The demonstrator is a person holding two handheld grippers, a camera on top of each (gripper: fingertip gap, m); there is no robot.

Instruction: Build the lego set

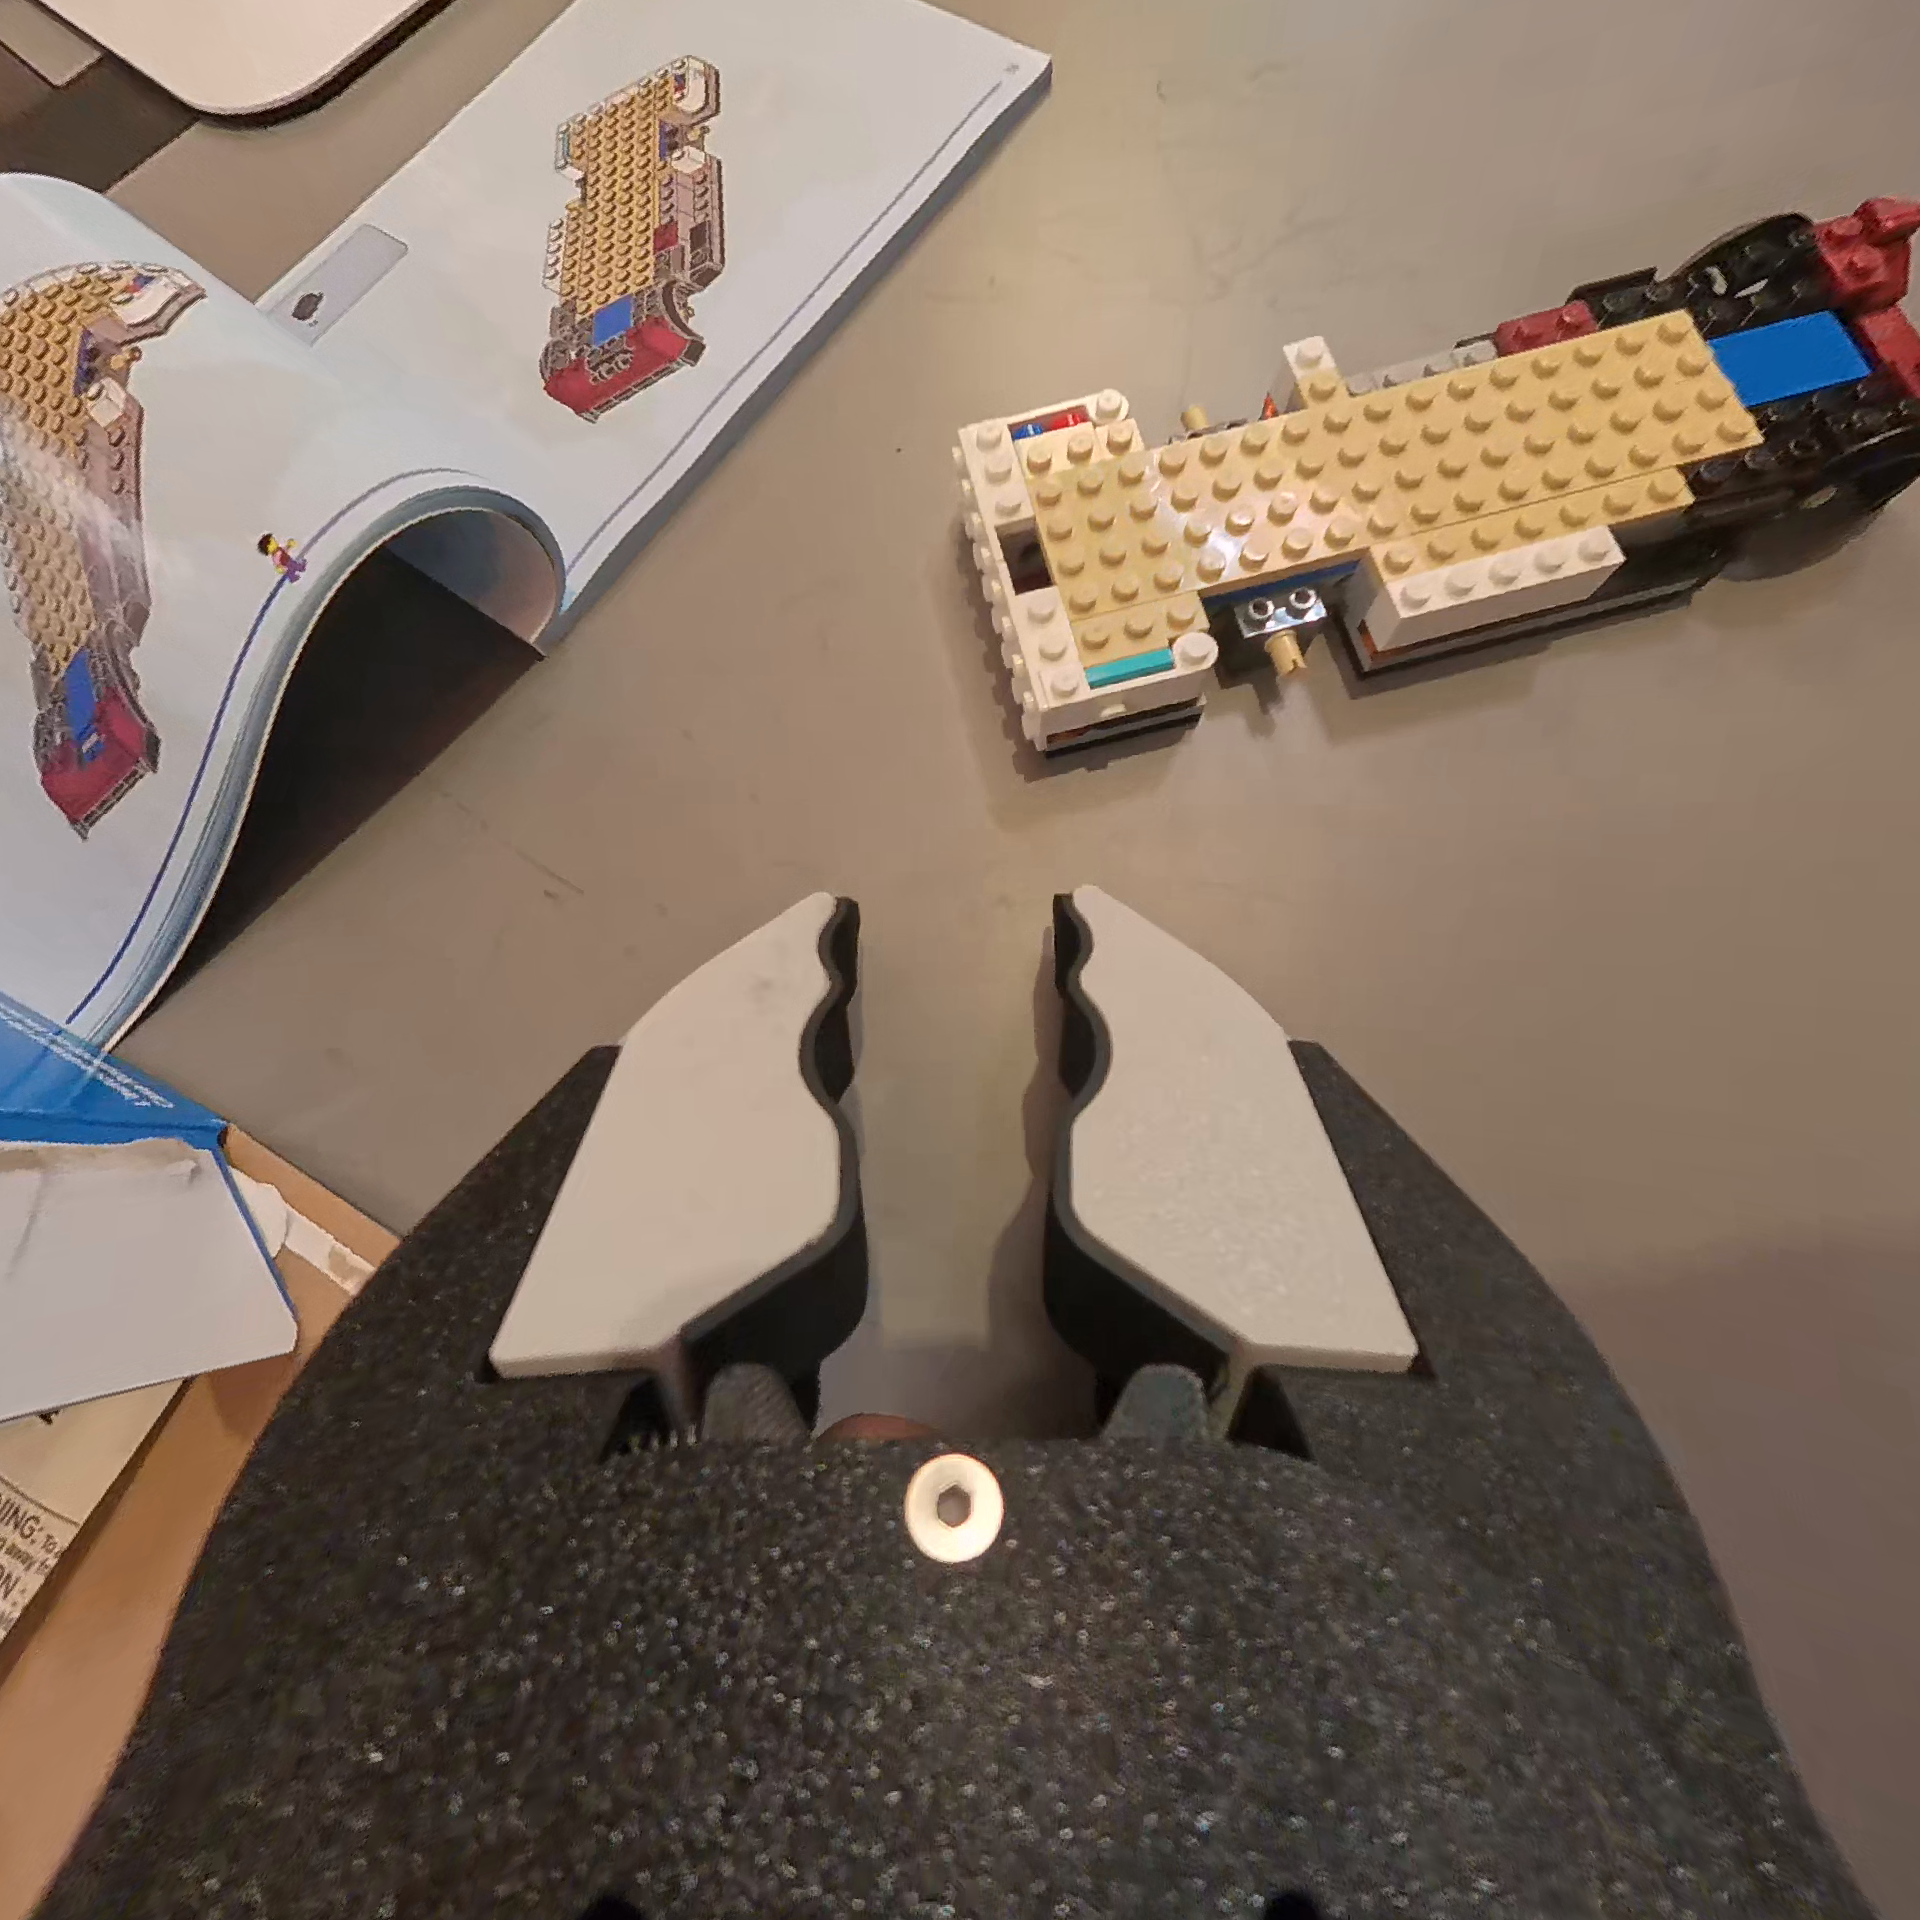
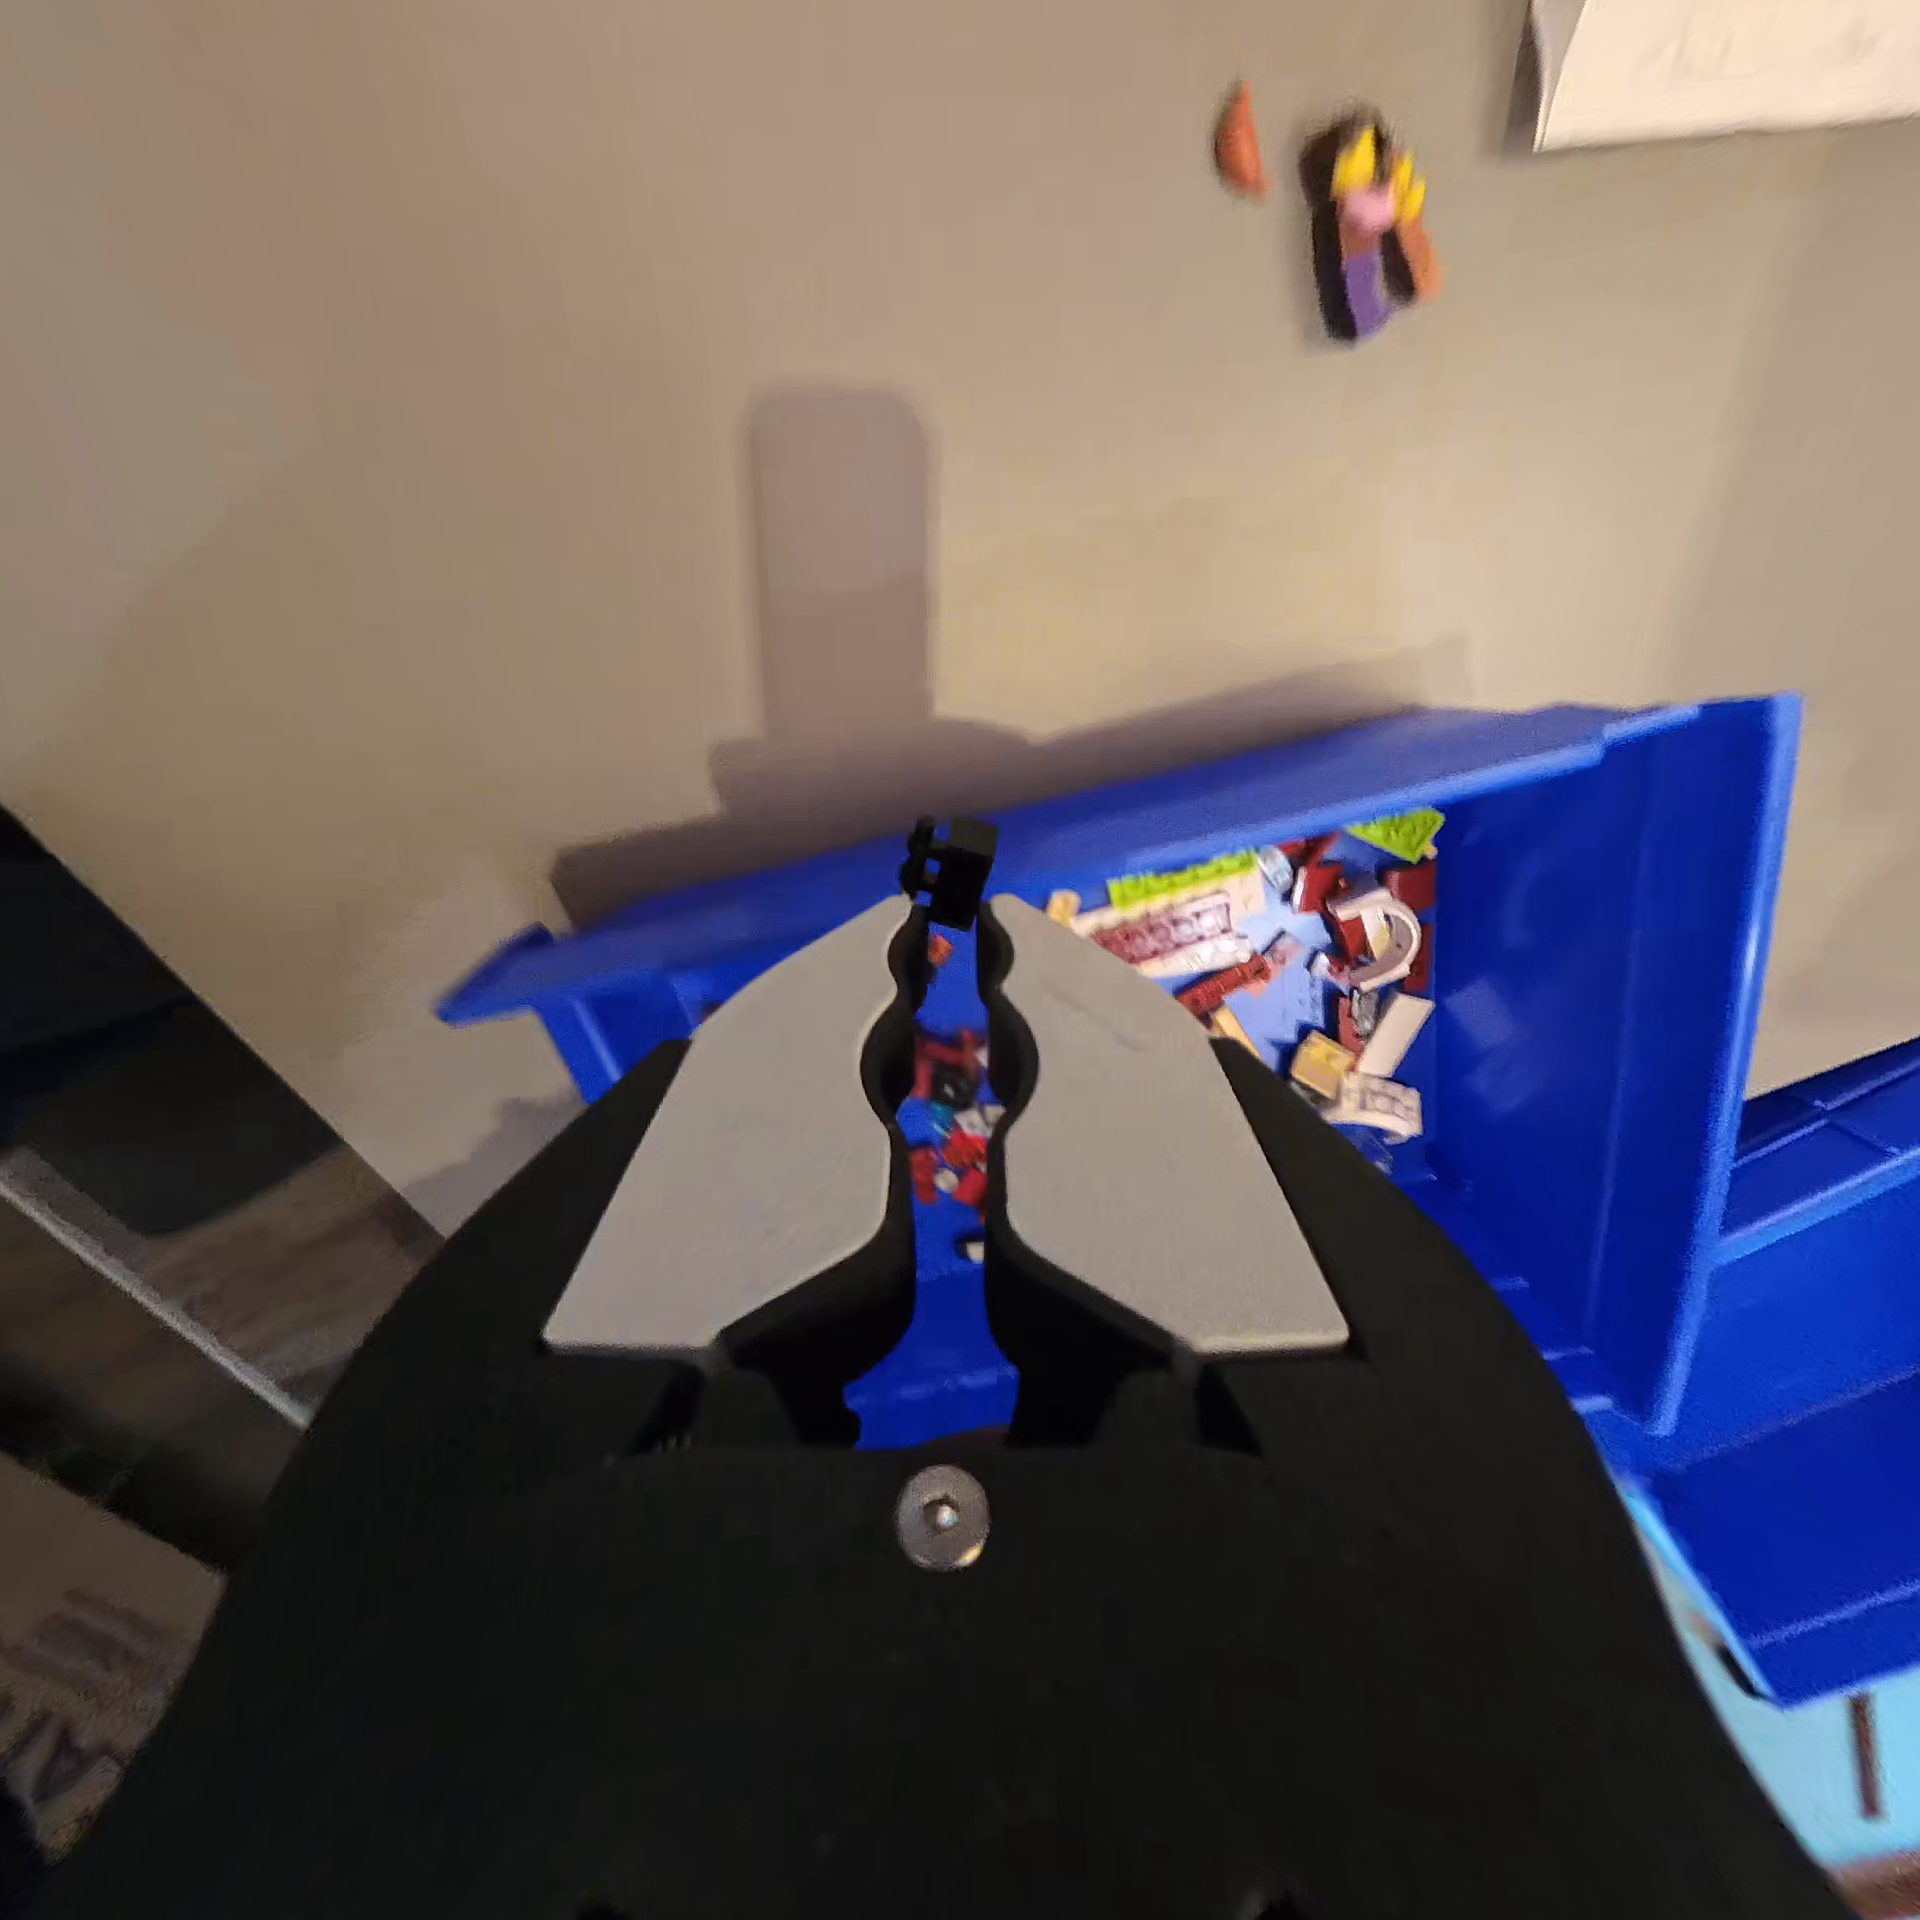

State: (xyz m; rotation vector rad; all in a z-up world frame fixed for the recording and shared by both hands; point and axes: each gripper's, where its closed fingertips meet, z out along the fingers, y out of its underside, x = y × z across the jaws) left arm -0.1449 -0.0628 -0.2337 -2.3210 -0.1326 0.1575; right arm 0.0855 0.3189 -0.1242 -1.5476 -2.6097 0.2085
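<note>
In the left wrist view, bare grey tabletop (image 1: 727, 748) is seen around and ahead of the left gripper (image 1: 956, 925). That room is bounded by an open instruction booklet (image 1: 436, 343) at the left, a torn box (image 1: 125, 1226) at the near left, and a tan-topped brick model (image 1: 1382, 488) ahead to the right. The fingers (image 1: 727, 1091) are held moderately apart, with nothing between them.

In the right wrist view, which is blurred, the right gripper (image 2: 951, 909) is raised over a blue bin (image 2: 1621, 935) of loose bricks (image 2: 1299, 966), near its far rim. Open tabletop lies beyond, up to a toy figure (image 2: 1366, 239). A small black piece (image 2: 956, 868) is pinched at the fingertips, the fingers being nearly closed.
</note>
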